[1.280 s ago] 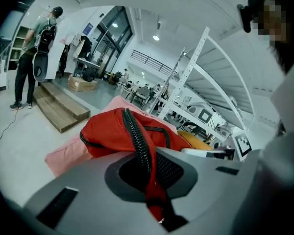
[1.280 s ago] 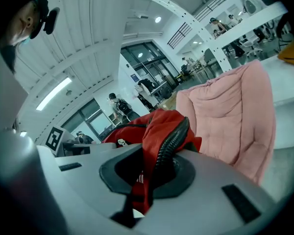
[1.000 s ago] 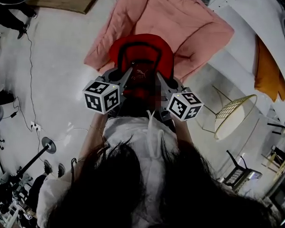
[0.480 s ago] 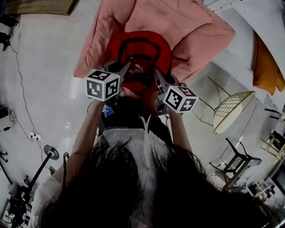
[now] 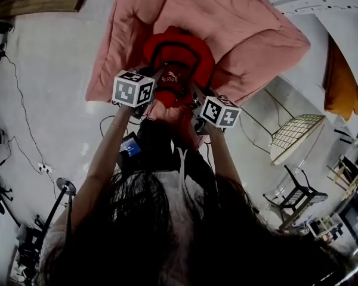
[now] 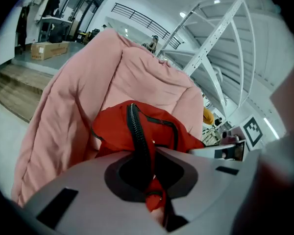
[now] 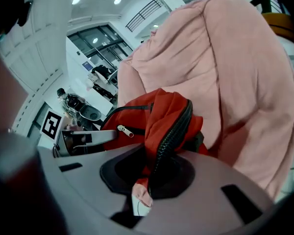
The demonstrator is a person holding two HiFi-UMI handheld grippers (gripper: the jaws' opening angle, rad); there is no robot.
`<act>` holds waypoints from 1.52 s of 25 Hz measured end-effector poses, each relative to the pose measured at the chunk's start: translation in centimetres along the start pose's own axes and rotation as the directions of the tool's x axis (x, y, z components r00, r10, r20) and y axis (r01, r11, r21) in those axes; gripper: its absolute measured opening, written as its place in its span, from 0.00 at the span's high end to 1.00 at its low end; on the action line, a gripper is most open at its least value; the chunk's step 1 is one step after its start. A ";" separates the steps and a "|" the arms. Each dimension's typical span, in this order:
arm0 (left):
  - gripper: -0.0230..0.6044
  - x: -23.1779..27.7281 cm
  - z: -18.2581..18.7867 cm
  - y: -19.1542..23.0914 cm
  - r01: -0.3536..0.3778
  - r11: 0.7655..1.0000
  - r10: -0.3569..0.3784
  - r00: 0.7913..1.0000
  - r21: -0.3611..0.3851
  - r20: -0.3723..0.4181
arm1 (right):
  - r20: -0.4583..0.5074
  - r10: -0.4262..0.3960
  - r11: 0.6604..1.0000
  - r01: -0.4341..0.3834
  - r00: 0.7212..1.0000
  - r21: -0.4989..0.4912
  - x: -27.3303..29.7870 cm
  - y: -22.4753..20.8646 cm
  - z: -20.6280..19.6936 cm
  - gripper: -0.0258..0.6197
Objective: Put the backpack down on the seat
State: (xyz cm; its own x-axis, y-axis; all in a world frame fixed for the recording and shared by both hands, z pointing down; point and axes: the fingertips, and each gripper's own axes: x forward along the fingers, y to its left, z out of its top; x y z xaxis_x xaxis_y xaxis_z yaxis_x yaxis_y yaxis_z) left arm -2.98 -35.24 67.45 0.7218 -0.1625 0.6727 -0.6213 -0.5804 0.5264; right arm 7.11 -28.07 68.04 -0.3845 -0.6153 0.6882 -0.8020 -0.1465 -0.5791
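The red backpack with black zips hangs in front of the person, over the pink bean-bag seat. My left gripper is shut on a fold of its red fabric and black zip at the left side. My right gripper is shut on the fabric and zip at the right side. In the left gripper view the backpack rises out of the shut left gripper, with the seat right behind. In the right gripper view the backpack is pinched in the right gripper, against the seat.
A wire-frame chair stands at the right, a black chair nearer. White steel beams and an orange cloth lie beyond the seat. Cables and a light stand are on the floor at the left.
Both grippers have carried the backpack forward, away from the person's body and further over the pink seat. Both grips have held.
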 end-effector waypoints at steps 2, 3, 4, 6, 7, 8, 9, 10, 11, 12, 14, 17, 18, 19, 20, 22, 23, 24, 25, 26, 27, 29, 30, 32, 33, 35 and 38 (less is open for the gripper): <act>0.90 1.7 -0.8 1.1 -0.009 1.000 0.010 1.000 0.024 -0.024 | -0.023 -0.010 1.000 0.011 1.000 0.019 1.2 -1.4 -0.6 0.89; 0.90 2.5 -1.3 1.9 -0.020 0.999 0.021 0.999 0.039 -0.035 | -0.037 -0.019 1.000 0.019 0.999 0.024 1.8 -2.1 -1.0 0.88; 0.90 3.2 -1.9 2.7 -0.033 0.998 0.036 0.998 0.055 -0.046 | -0.051 -0.028 0.999 0.029 0.998 0.026 2.3 -2.7 -1.4 0.88; 0.90 4.3 -3.0 4.6 -0.065 0.995 0.070 0.996 0.071 -0.062 | -0.077 -0.044 0.999 0.046 0.996 0.018 3.4 -3.6 -2.2 0.88; 0.90 4.8 -3.5 5.6 -0.080 0.994 0.085 0.994 0.071 -0.067 | -0.088 -0.051 0.999 0.052 0.995 0.011 3.9 -4.1 -2.5 0.88; 0.90 5.2 -3.8 6.5 -0.093 0.993 0.097 0.993 0.067 -0.069 | -0.098 -0.056 0.998 0.057 0.994 0.004 4.4 -4.6 -2.7 0.88; 0.90 5.7 -4.0 7.3 -0.103 0.993 0.107 0.992 0.061 -0.067 | -0.109 -0.062 0.998 0.062 0.992 0.001 4.9 -5.2 -2.9 0.88; 0.90 6.2 -4.1 8.1 -0.113 0.992 0.116 0.991 0.051 -0.063 | -0.120 -0.068 0.998 0.068 0.990 0.000 5.3 -5.9 -3.1 0.88; 0.90 6.8 -4.2 8.8 -0.123 0.992 0.125 0.990 0.041 -0.059 | -0.133 -0.077 0.997 0.078 0.988 0.001 5.7 -6.8 -3.4 0.88; 0.90 7.3 -4.3 9.4 -0.135 0.990 0.137 0.989 0.030 -0.057 | -0.148 -0.094 0.995 0.095 0.985 0.000 6.0 -7.6 -3.7 0.88; 0.90 7.9 -4.8 10.7 -0.162 0.987 0.163 0.985 0.013 -0.062 | -0.182 -0.145 0.989 0.145 0.973 -0.015 6.4 -9.2 -4.6 0.88; 0.90 8.3 -5.5 12.2 -0.187 0.982 0.186 0.980 0.000 -0.073 | -0.216 -0.181 0.984 0.176 0.960 -0.041 6.8 -10.1 -5.4 0.88; 0.89 8.4 -5.5 12.4 -0.190 0.982 0.189 0.980 -0.006 -0.069 | -0.215 -0.177 0.984 0.170 0.961 -0.049 6.8 -10.0 -5.3 0.88; 0.89 8.5 -5.5 12.6 -0.193 0.981 0.192 0.980 -0.014 -0.058 | -0.210 -0.173 0.985 0.163 0.962 -0.061 6.8 -9.8 -5.1 0.88; 0.88 8.4 -5.4 12.8 -0.196 0.980 0.195 0.980 -0.020 -0.043 | -0.206 -0.172 0.984 0.159 0.963 -0.076 6.7 -9.6 -4.9 0.88; 0.79 7.9 -5.1 13.0 -0.203 0.979 0.203 0.979 -0.024 -0.002 | -0.208 -0.173 0.983 0.156 0.963 -0.097 6.5 -9.3 -4.7 0.86; 0.69 7.6 -5.1 13.0 -0.201 0.979 0.201 0.979 -0.028 0.016 | -0.215 -0.169 0.984 0.152 0.962 -0.093 6.3 -9.3 -4.7 0.75; 0.56 7.3 -5.2 12.9 -0.194 0.980 0.195 0.980 -0.037 0.028 | -0.223 -0.160 0.986 0.146 0.962 -0.081 6.1 -9.4 -4.8 0.62; 0.53 6.9 -5.4 12.7 -0.185 0.982 0.186 0.982 -0.048 0.034 | -0.228 -0.151 0.988 0.139 0.962 -0.067 5.7 -9.5 -4.7 0.59; 0.52 6.5 -5.7 12.4 -0.179 0.982 0.181 0.983 -0.055 0.037 | -0.230 -0.144 0.989 0.133 0.962 -0.060 5.2 -9.5 -4.7 0.59; 0.51 5.9 -6.0 12.2 -0.179 0.982 0.181 0.983 -0.053 0.036 | -0.226 -0.144 0.989 0.133 0.963 -0.063 4.6 -9.5 -4.5 0.59; 0.51 4.5 -6.5 11.8 -0.195 0.981 0.195 0.980 -0.022 0.027 | -0.202 -0.149 0.987 0.134 0.968 -0.088 3.3 -9.4 -4.1 0.59; 0.52 3.7 -6.8 11.6 -0.204 0.979 0.204 0.979 -0.005 0.023 | -0.187 -0.145 0.987 0.128 0.972 -0.098 2.6 -9.2 -3.9 0.59; 0.52 2.1 -7.0 10.8 -0.216 0.976 0.216 0.976 0.002 0.035 | -0.150 -0.125 0.988 0.109 0.981 -0.109 1.0 -8.5 -3.4 0.59; 0.52 1.2 -7.0 10.2 -0.214 0.977 0.214 0.975 -0.012 0.054 | -0.129 -0.112 0.989 0.098 0.985 -0.111 0.1 -8.2 -3.2 0.59; 0.52 -0.5 -6.6 8.5 -0.193 0.980 0.198 0.974 -0.058 0.106 | -0.094 -0.079 0.991 0.068 0.992 -0.112 -1.8 -7.2 -2.8 0.59; 0.52 -3.2 -5.3 5.8 -0.162 0.981 0.180 0.966 -0.106 0.187 | -0.046 -0.013 0.991 0.007 0.999 -0.130 -4.2 -5.1 -2.1 0.59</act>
State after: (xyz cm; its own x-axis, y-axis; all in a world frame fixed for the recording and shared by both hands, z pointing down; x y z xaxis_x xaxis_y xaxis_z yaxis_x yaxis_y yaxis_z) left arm -10.52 -33.81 71.08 0.6425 -0.4105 0.6471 -0.7588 -0.4584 0.4627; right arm 11.91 -23.10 68.99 -0.3946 -0.5770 0.7151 -0.8574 -0.0486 -0.5123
